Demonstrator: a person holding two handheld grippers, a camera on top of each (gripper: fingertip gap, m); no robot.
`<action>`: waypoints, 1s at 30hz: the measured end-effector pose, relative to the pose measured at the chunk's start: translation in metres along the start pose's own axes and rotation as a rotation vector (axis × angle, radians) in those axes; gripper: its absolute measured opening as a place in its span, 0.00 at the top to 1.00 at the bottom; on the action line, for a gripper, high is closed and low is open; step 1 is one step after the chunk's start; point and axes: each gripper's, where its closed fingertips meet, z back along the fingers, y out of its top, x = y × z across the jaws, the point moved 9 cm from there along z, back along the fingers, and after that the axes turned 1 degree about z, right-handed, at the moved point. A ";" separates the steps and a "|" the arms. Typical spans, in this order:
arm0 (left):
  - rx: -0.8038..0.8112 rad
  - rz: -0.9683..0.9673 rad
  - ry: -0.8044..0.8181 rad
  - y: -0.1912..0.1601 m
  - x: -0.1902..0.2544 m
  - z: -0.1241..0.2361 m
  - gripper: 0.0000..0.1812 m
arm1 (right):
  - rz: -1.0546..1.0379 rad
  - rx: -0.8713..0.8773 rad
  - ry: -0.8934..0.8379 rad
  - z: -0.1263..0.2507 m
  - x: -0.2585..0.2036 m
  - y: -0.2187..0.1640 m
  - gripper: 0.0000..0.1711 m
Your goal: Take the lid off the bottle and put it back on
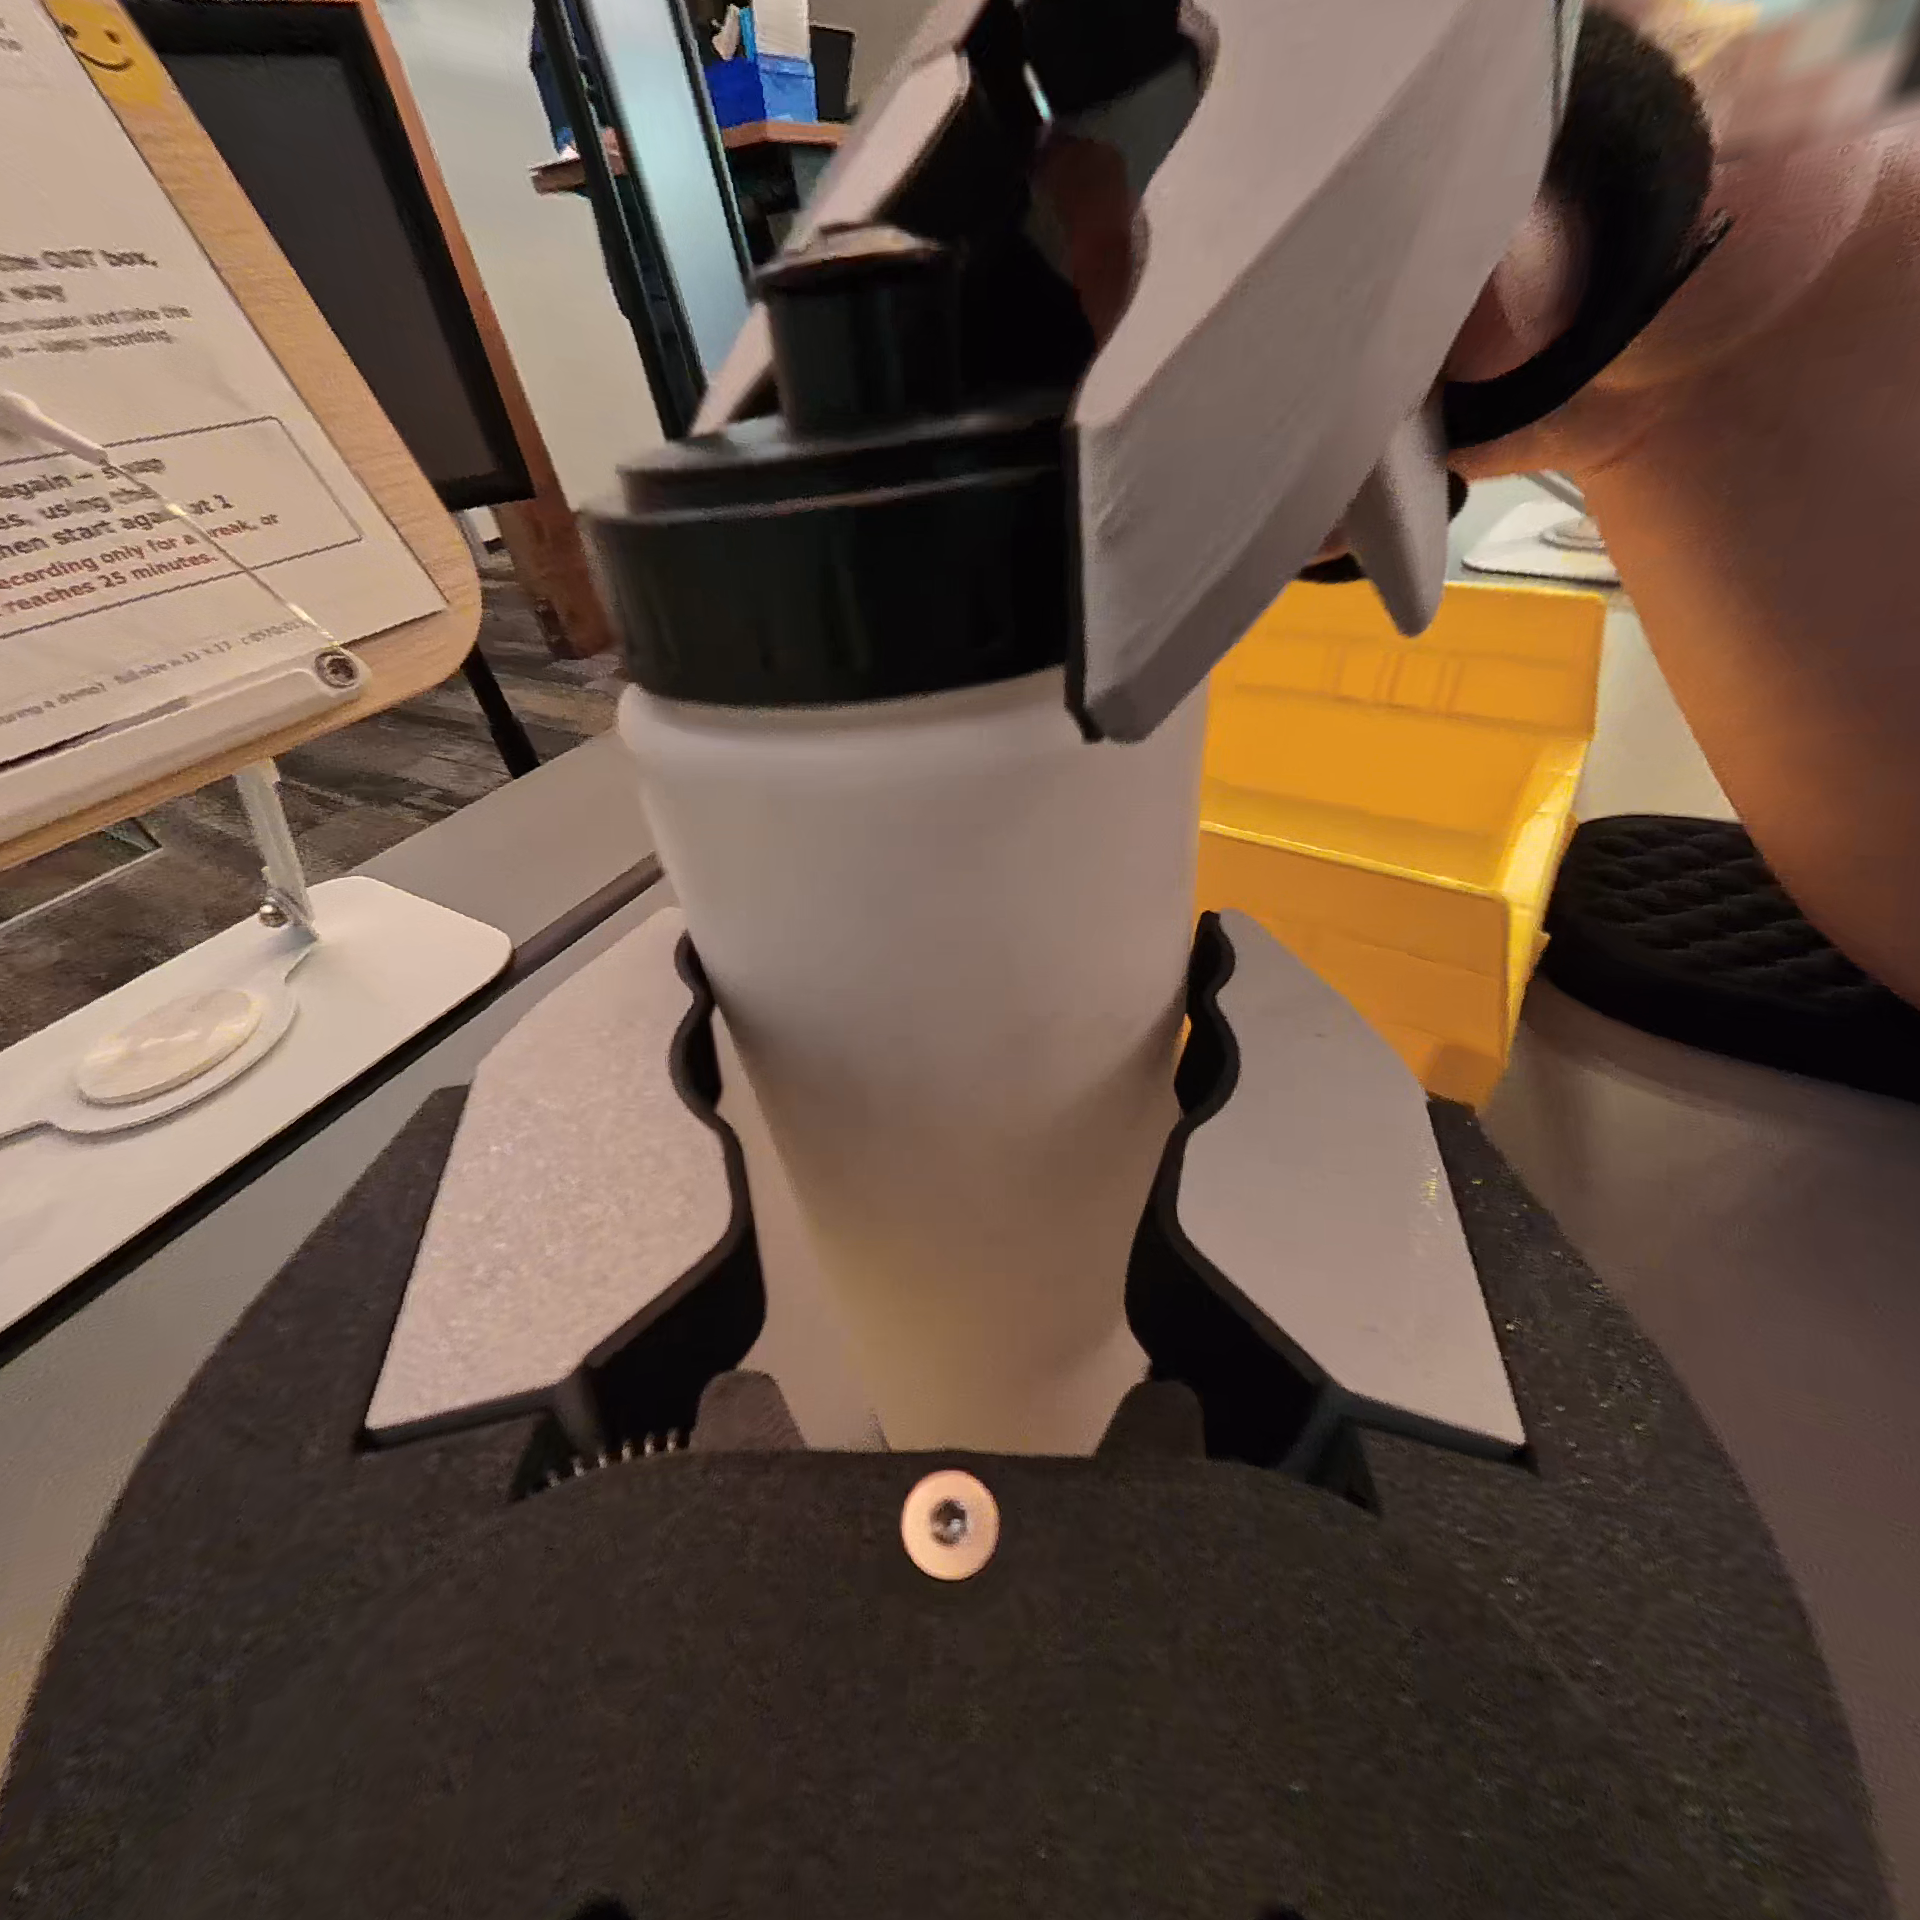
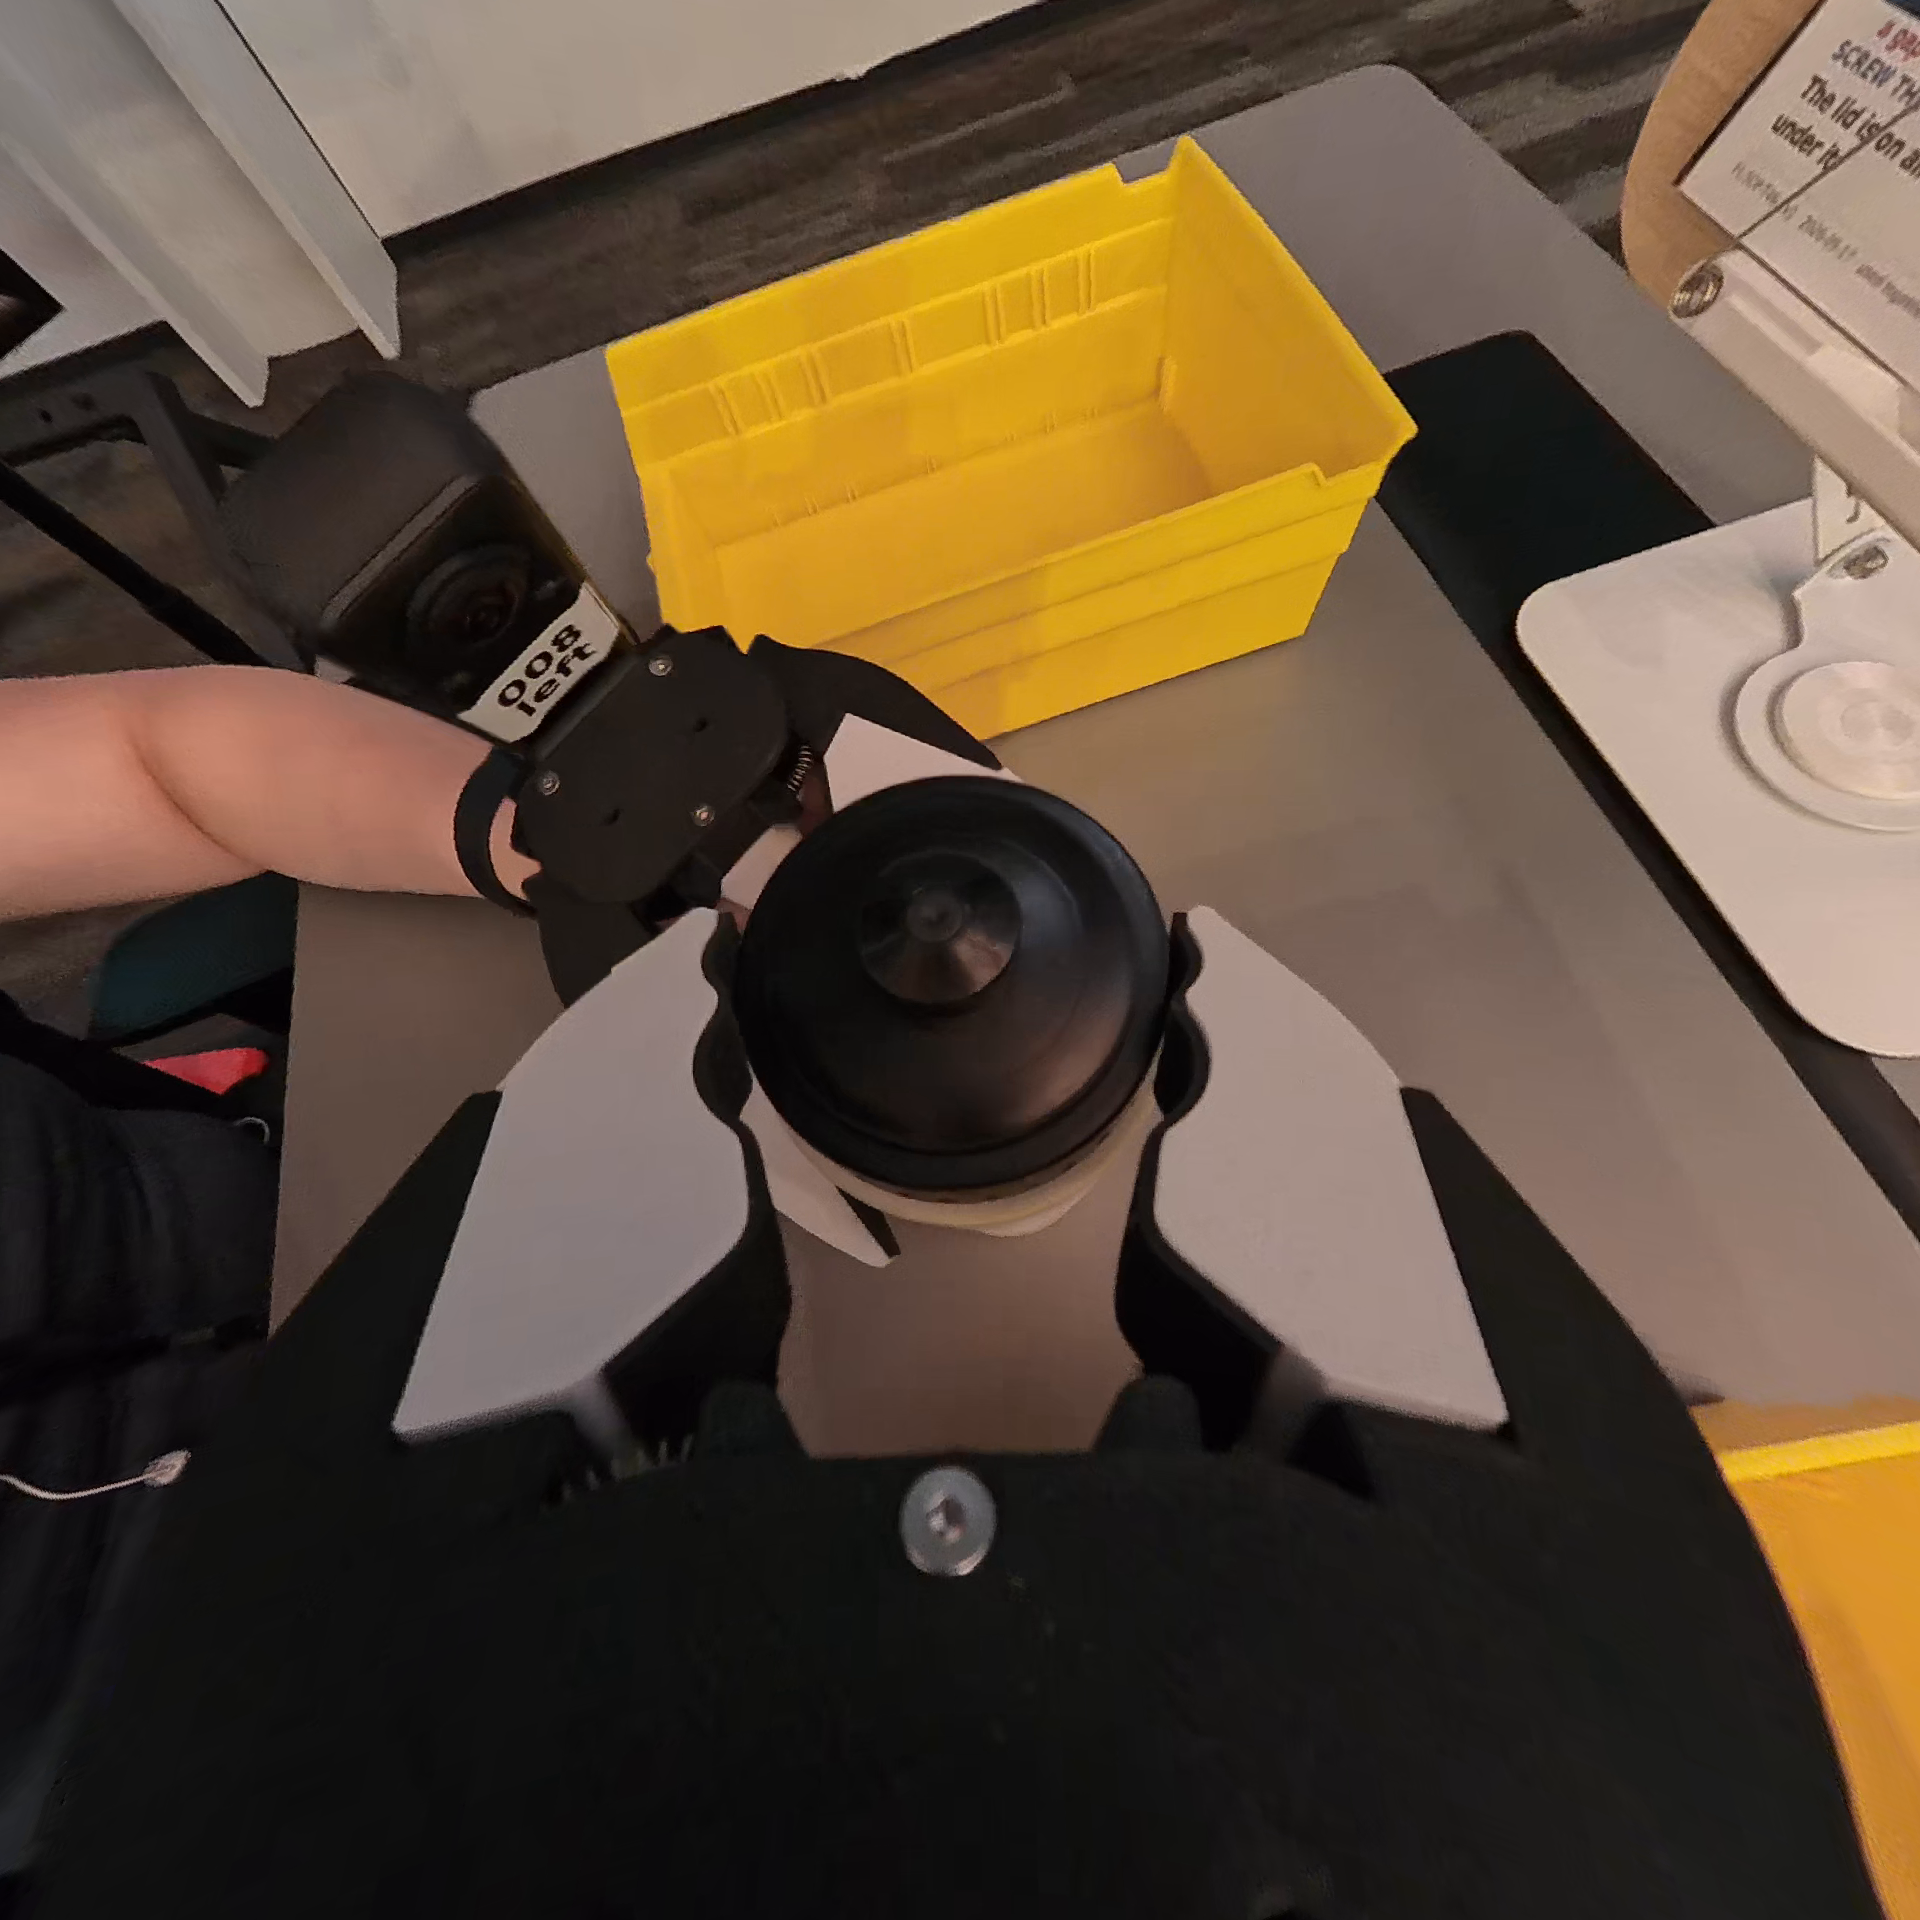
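Left tool (image 1: 951, 1049) is clamped on the white bottle (image 1: 925, 935), its two grey fingers (image 1: 582, 1174) pressed to either side of the lower body and holding the bottle upright. From the right wrist view the same left tool (image 2: 831, 831) reaches in from the left side, with the person's forearm (image 2: 208, 790) behind it. Right tool (image 2: 951, 1029) comes down from above and is closed around the black lid (image 2: 945, 977), one grey finger (image 2: 613, 1143) against each side of the lid's rim. The lid sits on the bottle's neck (image 2: 997, 1210), a pale band of which shows just beneath it; whether the lid is screwed tight cannot be told. In the left wrist view the lid (image 1: 831, 561) tops the bottle and the right tool (image 1: 935, 312) overlaps its upper part. Bottle and tools are over the grey desk (image 2: 1351, 935), near its middle. A yellow bin (image 2: 997, 499) stands just beyond the bottle toward the desk's far edge. A black mat (image 2: 1507, 468) lies to the right of the bin, and a white stand base (image 2: 1662, 748) rests near the desk's right edge.
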 end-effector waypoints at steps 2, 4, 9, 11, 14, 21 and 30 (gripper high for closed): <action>-0.035 0.009 -0.008 0.000 0.003 -0.006 0.42 | 0.022 -0.024 -0.002 -0.003 -0.009 0.001 0.54; -0.051 0.016 -0.027 -0.001 0.006 -0.011 0.44 | 0.007 -0.087 -0.042 -0.009 -0.015 0.001 0.50; -0.128 0.016 -0.037 0.003 0.011 -0.015 0.46 | -0.036 -0.157 -0.147 -0.007 -0.021 0.003 0.50; -0.117 0.018 -0.047 0.002 0.010 -0.014 0.46 | -0.013 -0.164 -0.149 -0.007 -0.022 0.003 0.50; -0.122 0.021 -0.070 0.003 0.008 -0.017 0.47 | -0.013 -0.171 -0.127 -0.005 -0.019 0.002 0.51; -0.127 0.033 -0.105 0.004 0.006 -0.023 0.48 | 0.018 -0.159 -0.071 0.001 -0.010 -0.002 0.51; -0.120 0.031 -0.146 0.004 0.004 -0.025 0.49 | 0.061 -0.157 -0.036 0.003 -0.007 -0.003 0.51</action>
